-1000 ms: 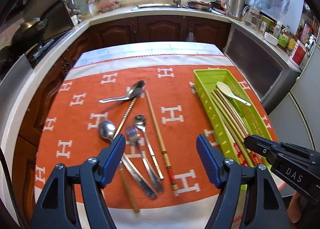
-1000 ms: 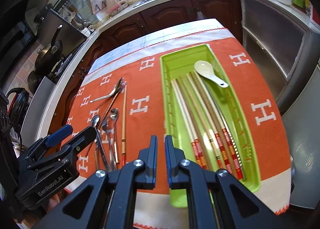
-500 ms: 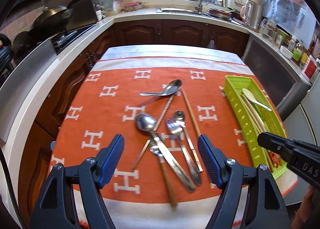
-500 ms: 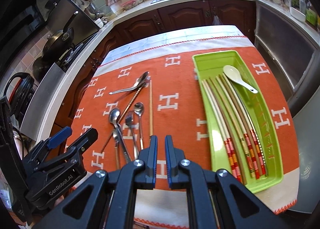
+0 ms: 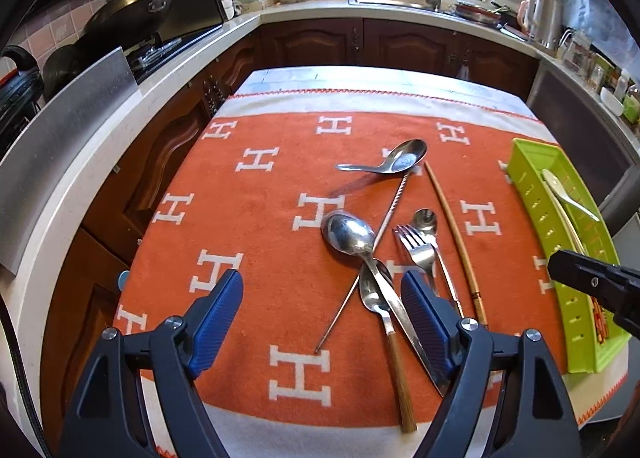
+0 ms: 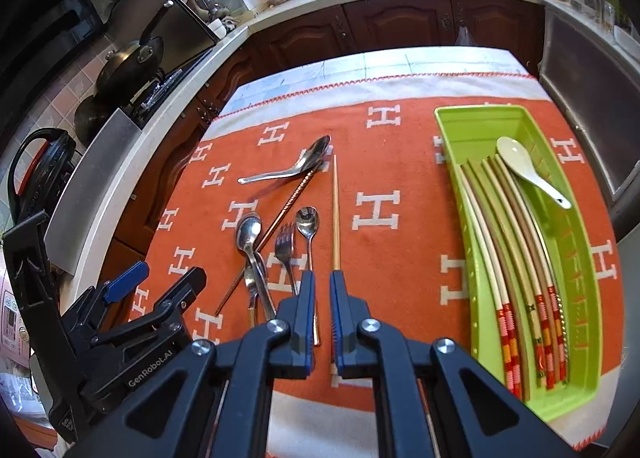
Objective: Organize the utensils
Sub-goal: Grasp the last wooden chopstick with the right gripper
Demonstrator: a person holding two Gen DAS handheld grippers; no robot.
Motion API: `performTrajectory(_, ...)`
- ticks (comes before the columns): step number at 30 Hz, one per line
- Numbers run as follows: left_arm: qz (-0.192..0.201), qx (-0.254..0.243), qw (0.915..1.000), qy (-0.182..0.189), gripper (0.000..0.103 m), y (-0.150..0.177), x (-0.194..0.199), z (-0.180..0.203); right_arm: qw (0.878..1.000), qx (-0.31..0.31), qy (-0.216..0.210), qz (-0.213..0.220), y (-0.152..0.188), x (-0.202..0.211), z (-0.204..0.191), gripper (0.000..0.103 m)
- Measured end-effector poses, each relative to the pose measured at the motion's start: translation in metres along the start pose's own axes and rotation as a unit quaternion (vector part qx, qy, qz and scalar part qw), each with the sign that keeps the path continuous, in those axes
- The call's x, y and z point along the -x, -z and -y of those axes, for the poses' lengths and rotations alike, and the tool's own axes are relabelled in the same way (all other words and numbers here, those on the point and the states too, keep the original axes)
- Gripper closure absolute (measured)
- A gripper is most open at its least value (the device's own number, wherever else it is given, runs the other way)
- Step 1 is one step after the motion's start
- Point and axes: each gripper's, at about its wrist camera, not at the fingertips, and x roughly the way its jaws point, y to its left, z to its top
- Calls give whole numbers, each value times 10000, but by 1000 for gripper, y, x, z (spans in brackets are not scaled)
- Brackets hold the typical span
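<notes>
A kitchen island is covered by an orange blanket (image 5: 248, 258) patterned with white H letters, and a loose pile of cutlery lies on it, left of a lime-green utensil tray (image 6: 576, 258) at the right edge that already holds several chopsticks and a white ceramic spoon (image 6: 528, 170). The left gripper (image 5: 322, 310) hovers over the near end of the pile; its jaws have just been opening and stand wide apart with nothing between them. The right gripper (image 6: 322, 306) is nearly clenched and empty, poised above the near end of a single bamboo chopstick (image 6: 335, 214). That chopstick lies alone, its long axis running from near to far, parallel to the tray's length and well apart from it. The pile is trickier: a large steel spoon (image 5: 352, 238) crosses a wood-handled spoon (image 5: 380, 298) and a thin twisted metal stick (image 5: 384, 218), with a fork (image 5: 416, 246) and a small teaspoon (image 5: 430, 226) just beside them, handles mostly pointing toward the near edge. A steel ladle-shaped spoon (image 5: 396, 160) sits at the far end, lying crosswise. Closing on the overlapped handles would likely catch two pieces together or drag neighbours across the cloth; the smooth steel may also slip from the pads.
</notes>
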Motion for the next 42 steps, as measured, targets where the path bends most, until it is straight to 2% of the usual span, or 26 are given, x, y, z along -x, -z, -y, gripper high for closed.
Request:
performTrajectory(13,-18,-329,9994,53,23,0,-23,16,9990,-143,-6,-416,-6,-48,17,96)
performTrajectory(22,-33,-265,9995,141,20,-1,-31,9,9981,-57,17,-609,-7,-72,13,96)
performTrajectory(27,-29,-120,9998,169,20,-1,-34,1,9979,74,20,-648,-10,-82,6,96)
performTrajectory(32,-69,53,9997,226,20,-1,-35,-12,9961,419,279,-728,-13,-101,-7,95)
performTrajectory(38,-108,164,9993,309,20,1,-35,-29,9937,841,577,-455,-8,-103,-19,95)
performTrajectory(42,-294,379,9973,556,20,4,-41,-40,9961,582,411,-511,-10,-101,-10,96)
